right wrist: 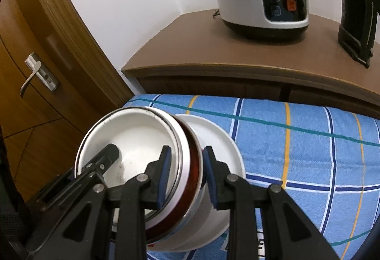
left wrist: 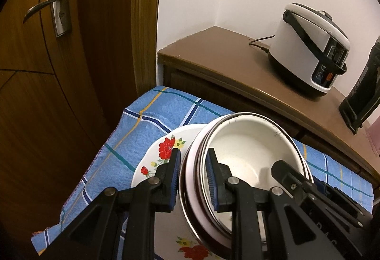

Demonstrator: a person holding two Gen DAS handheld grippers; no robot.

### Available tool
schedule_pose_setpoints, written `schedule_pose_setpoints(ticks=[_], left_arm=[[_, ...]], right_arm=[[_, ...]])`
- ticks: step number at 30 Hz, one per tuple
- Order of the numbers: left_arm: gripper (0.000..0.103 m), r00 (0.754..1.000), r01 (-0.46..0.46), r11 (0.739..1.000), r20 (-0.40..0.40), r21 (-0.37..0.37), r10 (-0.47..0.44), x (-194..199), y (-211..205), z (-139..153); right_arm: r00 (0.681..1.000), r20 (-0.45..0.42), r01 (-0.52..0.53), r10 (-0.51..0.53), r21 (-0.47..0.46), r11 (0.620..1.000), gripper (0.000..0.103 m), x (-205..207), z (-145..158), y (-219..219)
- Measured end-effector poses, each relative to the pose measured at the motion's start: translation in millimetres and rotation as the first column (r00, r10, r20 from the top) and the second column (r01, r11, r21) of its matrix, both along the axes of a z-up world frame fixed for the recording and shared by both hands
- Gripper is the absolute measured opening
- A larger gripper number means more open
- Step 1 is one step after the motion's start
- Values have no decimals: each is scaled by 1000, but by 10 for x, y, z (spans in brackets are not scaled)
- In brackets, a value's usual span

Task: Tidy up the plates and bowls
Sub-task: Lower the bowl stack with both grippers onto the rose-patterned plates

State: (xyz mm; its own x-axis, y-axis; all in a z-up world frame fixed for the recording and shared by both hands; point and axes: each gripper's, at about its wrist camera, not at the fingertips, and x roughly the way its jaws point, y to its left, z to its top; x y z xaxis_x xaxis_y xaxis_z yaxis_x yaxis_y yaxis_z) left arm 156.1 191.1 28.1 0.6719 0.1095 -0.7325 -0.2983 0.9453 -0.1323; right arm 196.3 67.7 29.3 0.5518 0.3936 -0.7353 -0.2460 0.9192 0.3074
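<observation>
Both grippers are on the stack of bowls (left wrist: pixel 249 153): the left gripper (left wrist: pixel 192 179) has its jaws clamped over one side of the rim, and the right gripper (right wrist: pixel 186 176) pinches the opposite side. The stack is tilted above the floral plate (left wrist: pixel 163 153) on the blue checked cloth (right wrist: pixel 296 141) covering the surface.

Left gripper (left wrist: pixel 193 179) clamped on the rim of stacked bowls (left wrist: pixel 249 148)

Its 2 blue-padded fingers (left wrist: pixel 174 179) pinch the near-left rim, 1 outside, 1 inside; the right gripper (left wrist: pixel 299 185) reaches in from the right; the flowered plate (left wrist: pixel 163 148) lies beneath on a blue checked cloth (left wrist: pixel 152 115), with a rice cooker (left wrist: pixel 308 50) on the brown cabinet (left wrist: pixel 225 58) behind, beside a wooden door (left wrist: pixel 71 58)
</observation>
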Motion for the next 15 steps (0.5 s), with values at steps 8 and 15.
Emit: schedule_pose_setpoints(ticks=[8,15], left_arm=[[24,1000,-1,1000,9,-14,1,-2,17,-31],[24,1000,-5,1000,2,-14,5,8,26,-58]], right_arm=[[1000,14,2,-2,-11,1000,29,-3,-6,39],[1000,5,-3,3,-11,1000,29,7,-52,55]])
